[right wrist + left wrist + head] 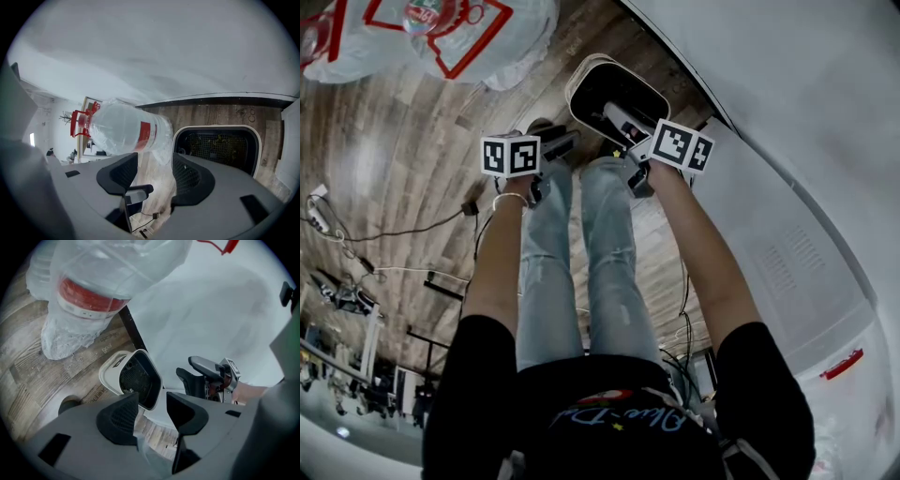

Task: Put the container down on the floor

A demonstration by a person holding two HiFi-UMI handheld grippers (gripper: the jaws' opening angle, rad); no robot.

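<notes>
The floor [394, 159] is brown wood. A white container [581, 70] with a dark inside stands on it, by the wall [787, 112]. Big clear water bottles [478, 37] and thin cables [394, 232] are on it too.

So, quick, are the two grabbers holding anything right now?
Left gripper: open, holding nothing.
Right gripper: open, holding nothing.

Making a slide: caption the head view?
Left tool and right tool, both open, near a white bin on wooden floor.
</notes>
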